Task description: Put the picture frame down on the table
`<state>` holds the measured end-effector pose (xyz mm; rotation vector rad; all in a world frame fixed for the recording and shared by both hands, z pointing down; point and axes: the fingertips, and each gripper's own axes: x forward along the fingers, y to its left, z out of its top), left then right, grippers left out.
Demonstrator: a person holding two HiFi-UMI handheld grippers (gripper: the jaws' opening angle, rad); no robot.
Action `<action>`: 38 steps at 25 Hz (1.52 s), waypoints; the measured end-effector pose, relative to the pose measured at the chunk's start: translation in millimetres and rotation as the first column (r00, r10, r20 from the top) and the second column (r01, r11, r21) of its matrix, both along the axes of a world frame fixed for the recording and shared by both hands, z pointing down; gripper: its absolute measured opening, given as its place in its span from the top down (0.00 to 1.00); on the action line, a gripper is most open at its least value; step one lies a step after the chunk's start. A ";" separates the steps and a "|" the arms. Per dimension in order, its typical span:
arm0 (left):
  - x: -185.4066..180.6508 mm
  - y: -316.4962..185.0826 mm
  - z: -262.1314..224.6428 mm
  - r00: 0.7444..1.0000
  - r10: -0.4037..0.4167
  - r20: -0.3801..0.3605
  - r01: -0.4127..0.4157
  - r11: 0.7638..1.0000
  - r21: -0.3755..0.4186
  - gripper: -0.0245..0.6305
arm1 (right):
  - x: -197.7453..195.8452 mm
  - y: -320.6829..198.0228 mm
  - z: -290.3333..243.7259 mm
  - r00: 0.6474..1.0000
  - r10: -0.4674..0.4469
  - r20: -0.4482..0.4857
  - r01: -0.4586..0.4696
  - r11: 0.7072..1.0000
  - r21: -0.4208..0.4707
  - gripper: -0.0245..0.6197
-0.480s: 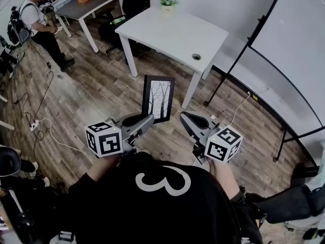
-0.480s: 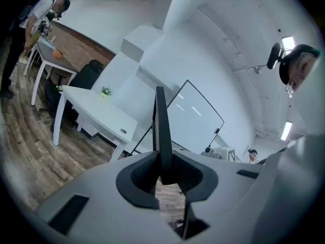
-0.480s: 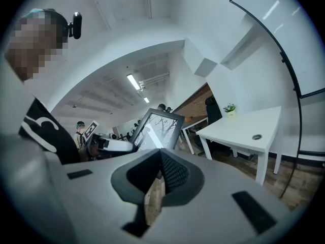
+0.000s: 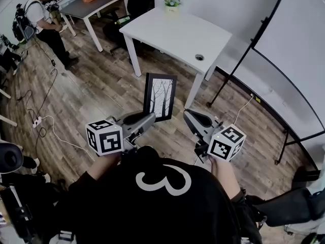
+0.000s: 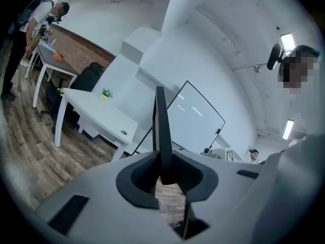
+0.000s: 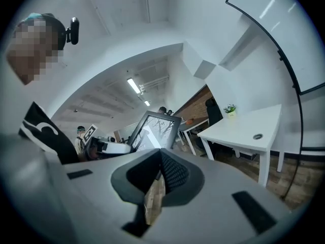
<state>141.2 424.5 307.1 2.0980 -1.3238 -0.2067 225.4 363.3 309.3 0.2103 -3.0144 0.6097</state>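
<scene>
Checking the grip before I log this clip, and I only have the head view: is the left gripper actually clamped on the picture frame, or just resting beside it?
Observer: Clamped. In the left gripper view the picture frame stands edge-on between the jaws of the left gripper, with a pad pressed on each face.
Operator: Is the right gripper helping to hold it?
Observer: No. The right gripper view shows the right gripper with its jaws together and nothing between them. The frame stands beyond its tips, apart from them.

white table [image 4: 177, 32], background person [image 4: 43, 14] shifted slightly right in view
</scene>
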 end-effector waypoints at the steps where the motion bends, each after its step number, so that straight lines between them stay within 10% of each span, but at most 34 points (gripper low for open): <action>1: -0.3 -0.4 0.6 1.000 -0.003 -0.003 0.003 1.000 -0.004 0.85 | 0.2 -0.3 0.8 1.000 -0.002 0.009 0.002 1.000 -0.011 0.93; 18: 2.4 -23.8 13.4 0.998 0.045 -0.042 -0.047 0.998 -0.038 0.85 | 3.1 -10.8 15.3 1.000 0.011 -0.005 -0.011 0.999 -0.033 0.93; 38: -105.1 -162.2 53.8 0.994 0.091 -0.063 -0.099 0.985 -0.142 0.85 | -95.0 -138.6 62.7 0.994 0.062 -0.089 -0.077 0.983 -0.169 0.93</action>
